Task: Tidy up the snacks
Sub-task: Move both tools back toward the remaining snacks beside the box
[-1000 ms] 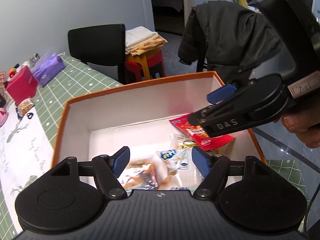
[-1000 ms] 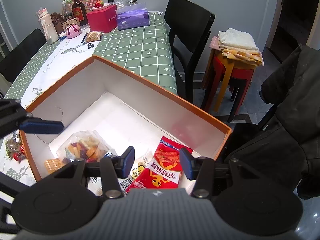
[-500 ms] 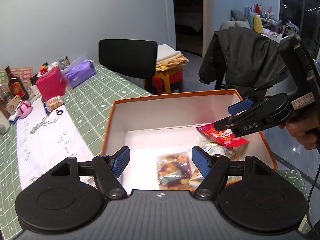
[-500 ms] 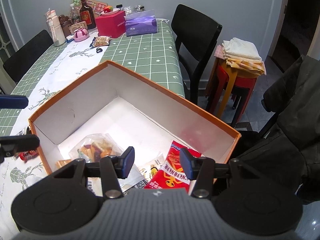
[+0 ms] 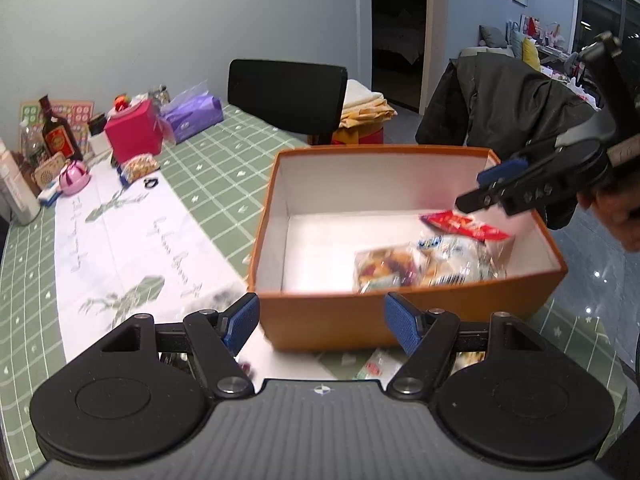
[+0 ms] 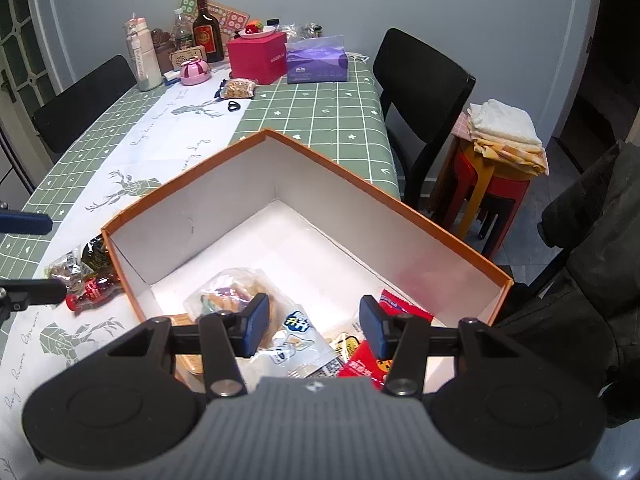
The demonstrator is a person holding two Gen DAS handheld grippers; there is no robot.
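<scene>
An orange box (image 5: 340, 320) with a white inside stands on the green checked table; it also shows in the right wrist view (image 6: 392, 196). Inside lie a clear bag of mixed snacks (image 5: 390, 266) (image 6: 232, 294), a white packet with blue print (image 6: 298, 330) and a red packet (image 5: 464, 224) (image 6: 366, 364). My left gripper (image 5: 322, 322) is open and empty, in front of the box's near wall. My right gripper (image 6: 312, 326) is open and empty above the box's near corner; it shows in the left wrist view (image 5: 492, 188). Loose snacks and a small red bottle (image 6: 94, 288) lie left of the box.
At the table's far end stand a red box (image 6: 258, 58), a purple tissue pack (image 6: 318, 60), bottles (image 6: 208, 30) and a pink item (image 6: 194, 72). Black chairs (image 6: 424, 80) flank the table. A red stool with folded cloths (image 6: 504, 140) and a dark jacket (image 6: 592, 248) are at right.
My left gripper has pulled back out of the box, over its near wall. My right gripper has risen and drawn back a little. The snacks stay in the box.
</scene>
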